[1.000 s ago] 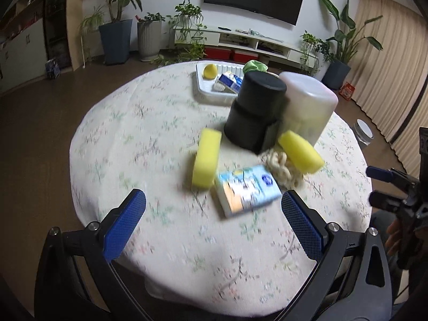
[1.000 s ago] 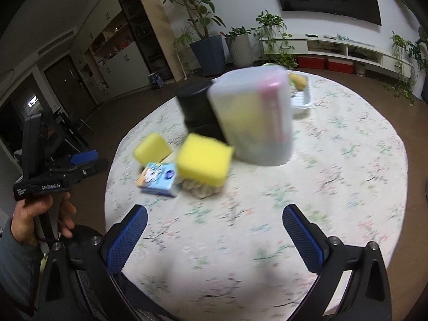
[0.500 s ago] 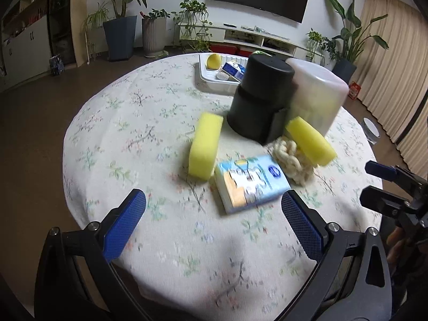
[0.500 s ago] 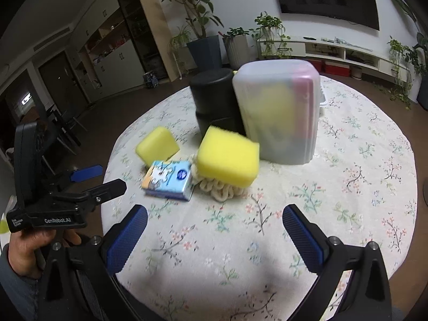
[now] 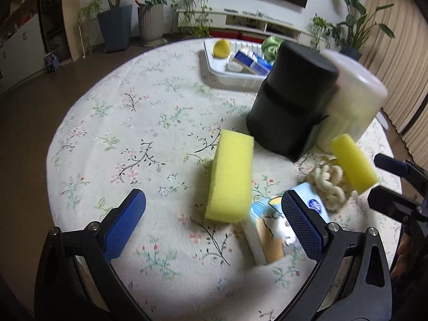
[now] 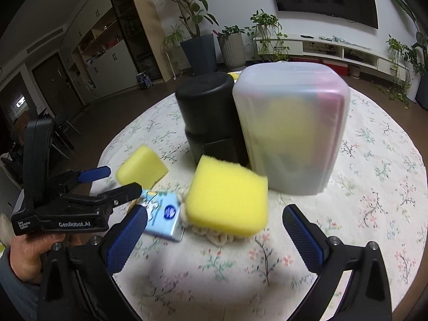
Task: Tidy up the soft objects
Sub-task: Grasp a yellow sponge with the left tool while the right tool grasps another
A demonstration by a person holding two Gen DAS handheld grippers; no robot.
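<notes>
Seen from both wrist cameras, the left tongs [image 5: 212, 211] and right tongs [image 6: 215, 227] are spread wide and hold nothing above a round worktop [image 5: 139, 123] under a floral cloth. One yellow sponge [image 5: 231, 176] stands on edge between the left tongs' blue pads, touching neither. Just beside it lies a blue tissue pack [image 5: 270, 230], partly behind the right-hand pad. A second yellow sponge [image 6: 227, 198] rests tilted on a cream knitted scrubber [image 5: 327, 182], directly ahead of the right tongs. Behind these stand a black cylindrical container [image 6: 211, 117] and a frosted plastic bin [image 6: 291, 133], side by side and touching. At the worktop's far side a white tray [image 5: 214, 65] holds small items, blurred. The left tongs also show at the right camera's left edge [image 6: 117, 180], gripped by a hand [image 6: 29, 251].
</notes>
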